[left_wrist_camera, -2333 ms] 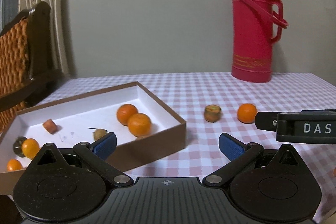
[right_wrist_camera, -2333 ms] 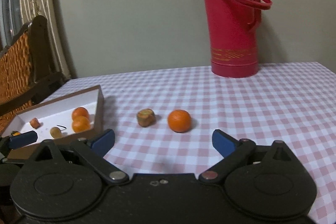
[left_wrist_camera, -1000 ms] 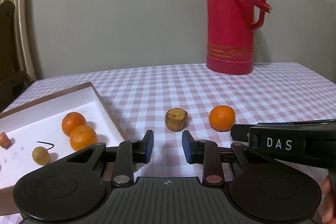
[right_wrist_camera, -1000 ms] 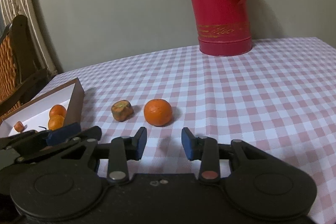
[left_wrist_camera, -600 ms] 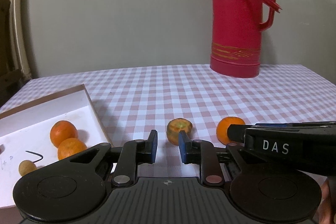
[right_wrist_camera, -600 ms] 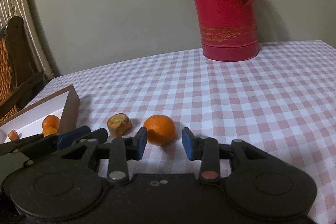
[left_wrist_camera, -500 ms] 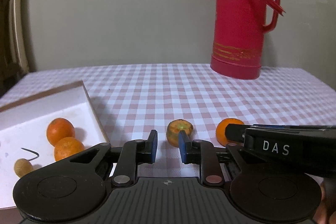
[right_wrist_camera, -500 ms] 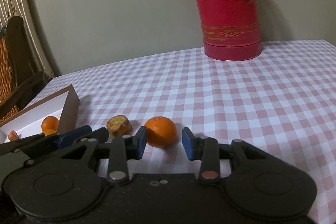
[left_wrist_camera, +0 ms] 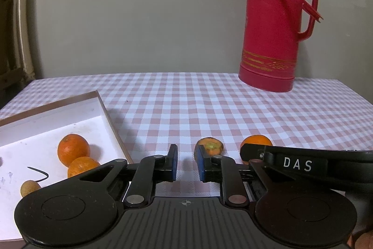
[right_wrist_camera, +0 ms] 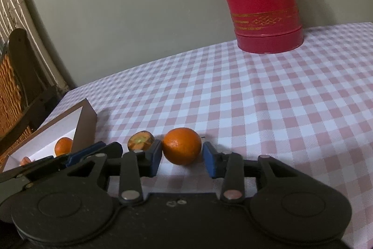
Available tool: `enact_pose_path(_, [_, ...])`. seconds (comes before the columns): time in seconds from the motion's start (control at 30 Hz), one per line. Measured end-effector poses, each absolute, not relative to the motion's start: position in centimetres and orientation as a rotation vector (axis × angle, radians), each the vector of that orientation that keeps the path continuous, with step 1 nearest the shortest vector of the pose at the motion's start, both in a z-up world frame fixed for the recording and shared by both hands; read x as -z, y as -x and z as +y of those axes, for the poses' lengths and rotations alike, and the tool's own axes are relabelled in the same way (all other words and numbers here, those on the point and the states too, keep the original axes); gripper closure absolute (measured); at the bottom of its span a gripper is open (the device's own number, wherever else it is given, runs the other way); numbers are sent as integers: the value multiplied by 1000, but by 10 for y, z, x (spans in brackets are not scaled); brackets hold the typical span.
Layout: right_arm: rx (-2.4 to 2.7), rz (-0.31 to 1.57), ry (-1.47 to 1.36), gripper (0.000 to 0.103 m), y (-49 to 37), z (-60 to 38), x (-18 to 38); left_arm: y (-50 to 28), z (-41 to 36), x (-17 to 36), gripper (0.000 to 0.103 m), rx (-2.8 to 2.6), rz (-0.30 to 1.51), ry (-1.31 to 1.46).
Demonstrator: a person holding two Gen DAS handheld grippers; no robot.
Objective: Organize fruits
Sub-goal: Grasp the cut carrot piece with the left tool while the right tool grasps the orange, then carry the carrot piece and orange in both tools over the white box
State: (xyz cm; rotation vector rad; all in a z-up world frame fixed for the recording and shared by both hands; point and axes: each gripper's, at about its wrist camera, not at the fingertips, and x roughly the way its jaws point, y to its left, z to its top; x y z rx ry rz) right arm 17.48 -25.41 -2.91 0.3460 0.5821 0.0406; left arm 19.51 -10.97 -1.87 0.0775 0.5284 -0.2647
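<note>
A small brown-green fruit point(left_wrist_camera: 211, 148) and an orange point(left_wrist_camera: 256, 141) lie on the checked tablecloth. My left gripper point(left_wrist_camera: 185, 165) is open with a narrow gap; the brown fruit sits just beyond its right fingertip, not between the pads. My right gripper point(right_wrist_camera: 182, 159) is open with the orange point(right_wrist_camera: 181, 146) between its blue pads; a small gap shows on the right side. The brown fruit point(right_wrist_camera: 141, 140) lies left of it. An open brown box point(left_wrist_camera: 109, 118) with a white floor holds two oranges point(left_wrist_camera: 73, 150) and a small tan fruit point(left_wrist_camera: 28, 188).
A tall red thermos point(left_wrist_camera: 275, 22) stands at the back right of the table. A wicker chair point(right_wrist_camera: 14, 85) stands off the table's left side. The right gripper's body point(left_wrist_camera: 303, 163) crosses the left wrist view at the right.
Both grippers have narrowed from wide open and come closer to the loose fruits. The orange now sits between the right gripper's pads. The left gripper's gap has widened slightly in the last half second.
</note>
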Motion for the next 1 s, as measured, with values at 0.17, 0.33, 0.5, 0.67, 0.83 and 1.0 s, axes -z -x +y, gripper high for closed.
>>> enact_pose_path(0.17, [27, 561, -264, 77, -168, -251, 26, -194, -118, 19, 84, 291, 527, -81])
enact_pose_path(0.33, [48, 562, -252, 77, -163, -260, 26, -197, -126, 21, 83, 296, 546, -87])
enact_pose_path(0.5, [51, 567, -236, 77, -161, -263, 25, -201, -130, 21, 83, 286, 553, -87])
enact_pose_path(0.67, [50, 567, -223, 76, -160, -261, 25, -207, -129, 21, 73, 266, 564, -72])
enact_pose_path(0.83, [56, 565, -236, 75, -161, -263, 26, -213, -131, 22, 69, 266, 571, -81])
enact_pose_path(1.0, [63, 563, -265, 75, -160, -268, 27, -220, -133, 23, 59, 276, 579, -81])
